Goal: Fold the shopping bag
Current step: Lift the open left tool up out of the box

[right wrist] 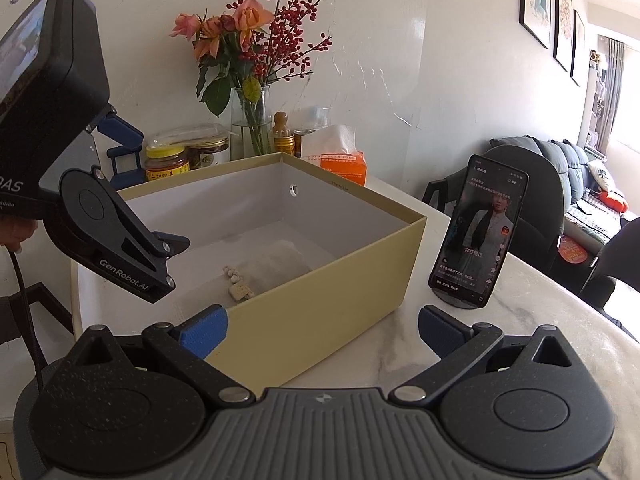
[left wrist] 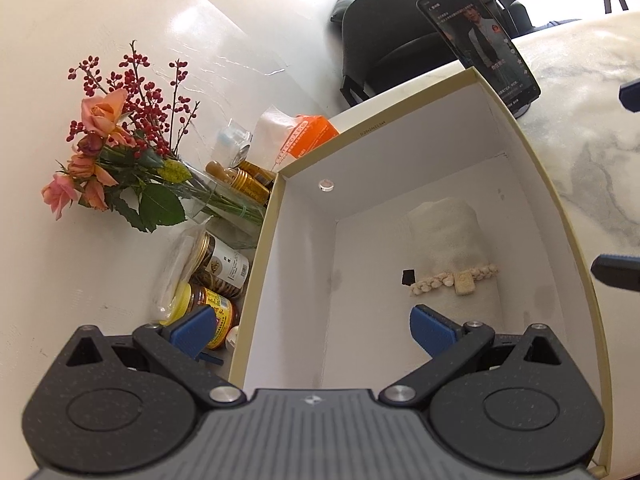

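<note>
Already rolled up, the cream shopping bag (left wrist: 448, 240) lies on the floor of an open cardboard box (left wrist: 560, 216), bound near one end by a beaded band (left wrist: 452, 282) with a small tag; a small black tab shows beside it. Left gripper (left wrist: 312, 330) hangs over the box with jaws spread wide, nothing between them. One blue pad sits outside the box's left wall, the other just above the bundle's banded end. Bundle lies ahead and to the right of the left gripper, long axis running away from it toward the far wall.

Right gripper (right wrist: 322, 330) is also spread and empty, outside the box at its near corner. From there the bundle (right wrist: 276, 266) sits ahead and left, behind the box wall. Left gripper (right wrist: 160, 256) is clearly nearer; likely it goes down first. Judged from this, folding looks done, or the bag must be lifted out first.

Readable text: "GenRobot.AI" on the left gripper's side. A phone (right wrist: 478, 232) on a stand beside the box shows a video with captions too small to read. Jars (left wrist: 208, 296), an orange tissue pack (right wrist: 344, 162) and a vase of flowers (right wrist: 248, 72) stand behind the box; labels are illegible.
</note>
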Action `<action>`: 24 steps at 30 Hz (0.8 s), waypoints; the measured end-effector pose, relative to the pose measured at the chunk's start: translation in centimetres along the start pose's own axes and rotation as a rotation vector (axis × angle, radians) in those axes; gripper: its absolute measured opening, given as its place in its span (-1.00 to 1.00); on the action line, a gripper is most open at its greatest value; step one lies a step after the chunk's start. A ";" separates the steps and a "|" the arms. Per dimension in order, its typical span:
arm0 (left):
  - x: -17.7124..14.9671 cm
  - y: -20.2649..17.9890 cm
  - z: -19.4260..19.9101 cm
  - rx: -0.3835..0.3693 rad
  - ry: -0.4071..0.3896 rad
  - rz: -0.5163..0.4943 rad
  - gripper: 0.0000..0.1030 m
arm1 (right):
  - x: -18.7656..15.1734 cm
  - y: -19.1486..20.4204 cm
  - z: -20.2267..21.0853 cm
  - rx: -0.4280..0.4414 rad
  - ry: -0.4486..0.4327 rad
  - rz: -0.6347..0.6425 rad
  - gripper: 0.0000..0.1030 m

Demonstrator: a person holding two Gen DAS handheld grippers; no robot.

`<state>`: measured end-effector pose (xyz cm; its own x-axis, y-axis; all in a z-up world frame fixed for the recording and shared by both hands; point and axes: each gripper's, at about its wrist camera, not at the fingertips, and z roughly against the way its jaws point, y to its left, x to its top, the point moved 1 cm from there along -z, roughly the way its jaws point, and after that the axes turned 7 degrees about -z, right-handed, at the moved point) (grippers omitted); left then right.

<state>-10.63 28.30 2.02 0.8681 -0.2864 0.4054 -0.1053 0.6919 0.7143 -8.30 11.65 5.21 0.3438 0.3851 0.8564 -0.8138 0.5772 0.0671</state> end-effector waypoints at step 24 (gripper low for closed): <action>1.0 -1.6 3.4 -0.017 -0.051 -0.073 0.99 | -0.2 -0.4 0.5 0.007 0.044 -0.019 0.99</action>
<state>-11.21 24.67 3.25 0.8471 -0.3699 0.3814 -0.0337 0.6790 0.7334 -8.27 10.96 5.26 0.3795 0.4057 0.8315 -0.8101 0.5798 0.0869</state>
